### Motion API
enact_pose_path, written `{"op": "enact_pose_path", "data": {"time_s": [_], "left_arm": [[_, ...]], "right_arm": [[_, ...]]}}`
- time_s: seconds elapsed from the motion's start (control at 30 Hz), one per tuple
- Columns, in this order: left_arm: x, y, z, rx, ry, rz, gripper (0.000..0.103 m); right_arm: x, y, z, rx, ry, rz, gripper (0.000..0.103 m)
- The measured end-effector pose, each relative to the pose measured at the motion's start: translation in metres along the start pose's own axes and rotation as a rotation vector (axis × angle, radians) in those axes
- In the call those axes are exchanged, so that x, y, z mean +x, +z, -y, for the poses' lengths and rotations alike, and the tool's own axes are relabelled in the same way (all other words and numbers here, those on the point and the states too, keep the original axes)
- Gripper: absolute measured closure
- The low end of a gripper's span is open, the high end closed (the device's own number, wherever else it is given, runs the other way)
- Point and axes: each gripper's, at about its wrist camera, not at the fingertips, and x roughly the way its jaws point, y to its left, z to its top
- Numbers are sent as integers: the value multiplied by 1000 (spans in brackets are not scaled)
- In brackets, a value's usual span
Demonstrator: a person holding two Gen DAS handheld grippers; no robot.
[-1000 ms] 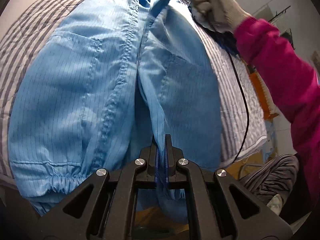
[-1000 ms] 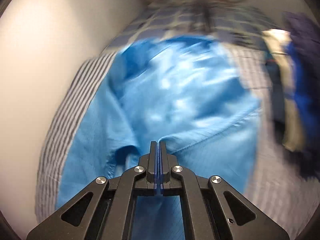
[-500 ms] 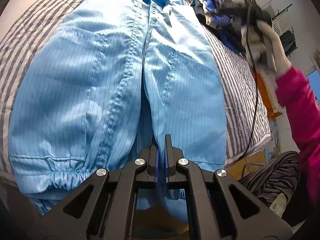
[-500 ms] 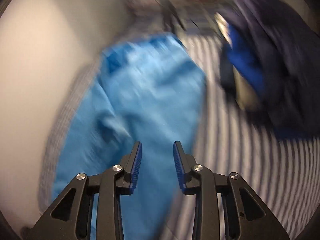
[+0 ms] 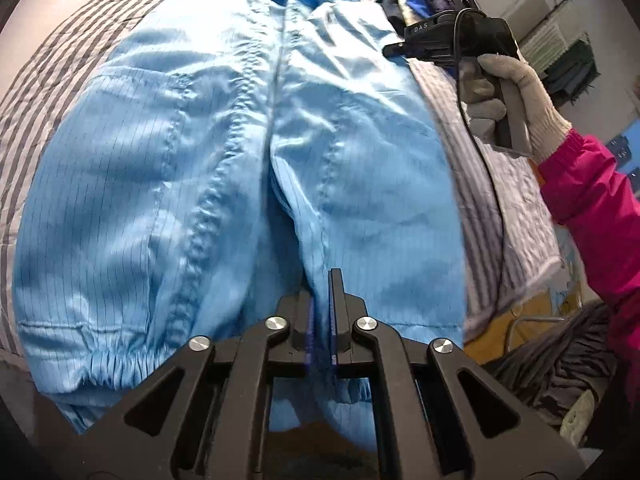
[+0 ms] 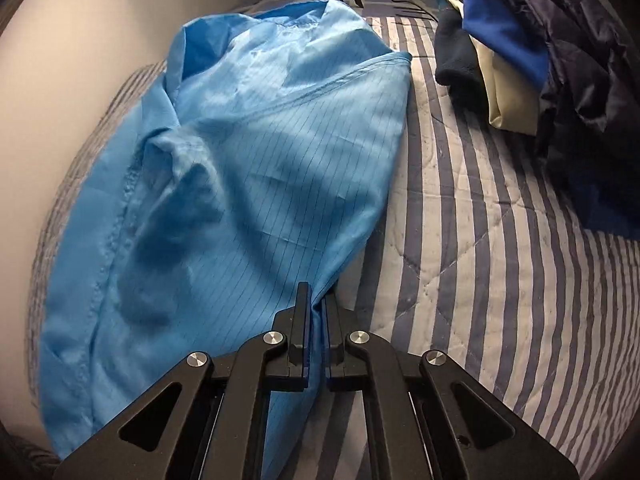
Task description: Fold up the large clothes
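While the blue suit (image 5: 224, 168) lies spread on the striped bed (image 6: 480, 240), both grippers have a pinch of it. The left gripper (image 5: 320, 312) is clamped on a fold near the middle seam, at the end with the gathered cuffs. The right gripper (image 6: 318, 320) has just snapped its jaws together, and blue cloth is squeezed between them at the suit's right edge. In the left view a gloved hand (image 5: 508, 96) with a pink sleeve (image 5: 592, 208) holds that tool, and its black cable (image 5: 492, 208) hangs down.

What could go wrong? The cloth looks thin and slippery, so I think a small pinch may slide out if one hand pulls harder than the other. The cable could also snag the cloth.

Ahead of the right jaws and to their right sits a pile of dark clothes (image 6: 540, 40). It is near the suit, so a wide swing could knock it. Bare bed lies right beside those jaws, with room to fold. On the suit's left, the bed ends at a pale wall (image 6: 60, 80), so there is little room there.
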Motion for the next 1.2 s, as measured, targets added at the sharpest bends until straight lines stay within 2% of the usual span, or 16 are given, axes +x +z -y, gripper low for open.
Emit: {"op": "enact_pose_path", "data": {"time_s": [0.03,0.1,0.17,0.23,0.27,0.33,0.37,0.47,0.5,0.53,0.63,0.7,0.8,0.93,1.2], "left_arm": [[-7,-1,0,2,-9,6,101],[-24,-5,-1,-5,-40,22,89],[-46,-6,-3,6,-66,54,64],[-67,-3,-7,34,-65,87,56],[-79,-2,-11,50,-49,105,53],[-96,6,-25,59,6,135,44],[-101,10,-34,49,31,142,43],[-107,27,-73,-34,59,116,43],[-107,28,-83,-54,79,116,43],[-107,32,-98,-85,92,109,43],[-97,29,-125,-152,79,59,43],[-88,23,-139,-204,96,18,43],[-86,16,-136,-190,96,15,43],[-80,12,-124,-157,116,9,43],[-75,6,-140,-210,155,-15,43]], "right_arm": [[-8,-4,1,13,19,4,99],[-29,-14,4,28,35,30,94],[-57,-28,8,39,41,108,94],[-89,-46,9,39,77,172,94],[-100,-53,9,37,91,185,90],[-130,-77,5,32,139,208,75],[-141,-88,2,31,158,209,67],[-156,-119,-16,13,205,189,67],[-158,-138,-24,-2,237,148,67],[-151,-143,-29,-8,252,118,67],[-139,-192,-44,4,303,23,67],[-124,-218,-51,13,330,-35,67],[-103,-250,-59,39,358,-105,67],[-76,-268,-62,113,430,-171,67],[-74,-270,-69,124,489,-171,64]]}}
